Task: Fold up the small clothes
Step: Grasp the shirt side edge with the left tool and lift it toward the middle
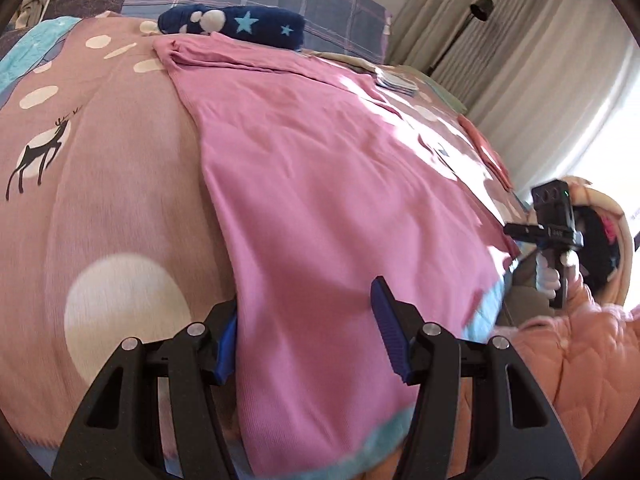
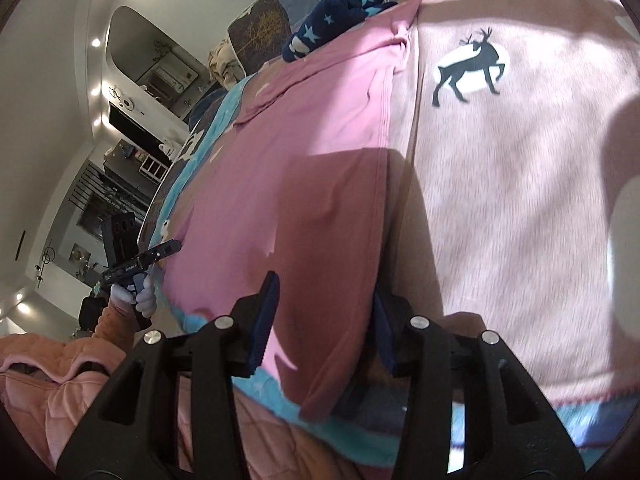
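1. My left gripper [image 1: 306,330] sits at the near left corner of the pink garment [image 1: 320,168], jaws spread wide and unclenched; the left pad [image 1: 226,350] is tucked beside the garment's left edge, gripping nothing.
2. The garment lies flat and lengthwise on the bed [image 1: 100,184], its far end close to a navy starred bundle [image 1: 236,24].
3. My right gripper [image 2: 324,320] straddles the near right edge, also released, with the cloth between its pads.
4. Risk: closing low, either gripper could pinch the blanket along with the hem, dragging both.
5. Risk: the near hem hangs at the bed's edge, so a loose lift may let it slide off.
6. Open blanket lies on both sides; forward room ends at the bundle.
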Demonstrator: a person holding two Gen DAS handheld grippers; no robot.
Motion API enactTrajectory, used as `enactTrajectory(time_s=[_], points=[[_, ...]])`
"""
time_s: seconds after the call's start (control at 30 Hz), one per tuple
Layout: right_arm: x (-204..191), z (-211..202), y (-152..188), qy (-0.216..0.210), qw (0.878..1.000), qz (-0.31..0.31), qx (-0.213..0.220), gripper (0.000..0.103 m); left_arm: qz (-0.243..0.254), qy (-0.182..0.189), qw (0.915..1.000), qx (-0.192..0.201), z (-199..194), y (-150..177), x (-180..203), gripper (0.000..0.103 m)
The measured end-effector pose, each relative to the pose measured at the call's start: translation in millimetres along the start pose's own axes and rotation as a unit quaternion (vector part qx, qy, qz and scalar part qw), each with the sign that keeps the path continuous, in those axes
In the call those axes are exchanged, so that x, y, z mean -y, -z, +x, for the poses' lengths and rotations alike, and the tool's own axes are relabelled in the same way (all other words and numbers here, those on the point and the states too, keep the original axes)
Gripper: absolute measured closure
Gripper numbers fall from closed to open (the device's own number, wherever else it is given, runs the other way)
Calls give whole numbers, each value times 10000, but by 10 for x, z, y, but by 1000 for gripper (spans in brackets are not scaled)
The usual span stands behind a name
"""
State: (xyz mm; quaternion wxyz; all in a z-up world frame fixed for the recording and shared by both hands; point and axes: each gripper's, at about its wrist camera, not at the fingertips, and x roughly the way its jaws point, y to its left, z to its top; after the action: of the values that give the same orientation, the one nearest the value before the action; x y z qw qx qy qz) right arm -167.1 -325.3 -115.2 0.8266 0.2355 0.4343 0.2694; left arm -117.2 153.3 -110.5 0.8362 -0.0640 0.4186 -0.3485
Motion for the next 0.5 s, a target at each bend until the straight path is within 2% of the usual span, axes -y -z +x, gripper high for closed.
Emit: enactTrajectory(time_s=[0.03, 0.1, 0.13, 0.17, 0.2, 0.27, 0.3, 0.37, 0.43, 0.5], points=[[3, 11, -13, -25, 10000, -4, -17, 58, -8, -23, 10000, 28, -2, 15, 8, 45], [24, 70, -70, -110, 9999, 127, -10, 59, -193, -92, 9997, 95, -1, -1, -22, 61], [33, 102, -106, -184, 9996, 228, -7, 67, -436, -230, 9987, 89, 9, -32, -72, 83], [42, 153, -154, -223, 9993, 309, -56, 87, -580, -241, 9980, 78, 4, -46, -101, 97], [48, 196, -190, -210, 9990, 393, -90, 97, -734, -262, 9969, 97, -8, -54, -119, 99], [84, 178, -203, -401, 9971, 644, -20, 100, -723, -467, 9962, 153, -53, -81, -36, 99], [111, 107, -210, -712, 9941, 807, 156, 100, -646, -523, 9961, 292, -119, -117, 57, 99], [124, -131, -239, -1359, 9837, 945, 702, 100, -625, -329, 9952, 673, -282, -208, 168, 100], [82, -346, -313, -1733, 9738, 913, 1157, 100, -553, -73, 9907, 1239, -529, -368, 319, 101], [-46, -585, -401, -1882, 9667, 721, 1575, 101, -442, 104, 9844, 1703, -754, -500, 457, 101]])
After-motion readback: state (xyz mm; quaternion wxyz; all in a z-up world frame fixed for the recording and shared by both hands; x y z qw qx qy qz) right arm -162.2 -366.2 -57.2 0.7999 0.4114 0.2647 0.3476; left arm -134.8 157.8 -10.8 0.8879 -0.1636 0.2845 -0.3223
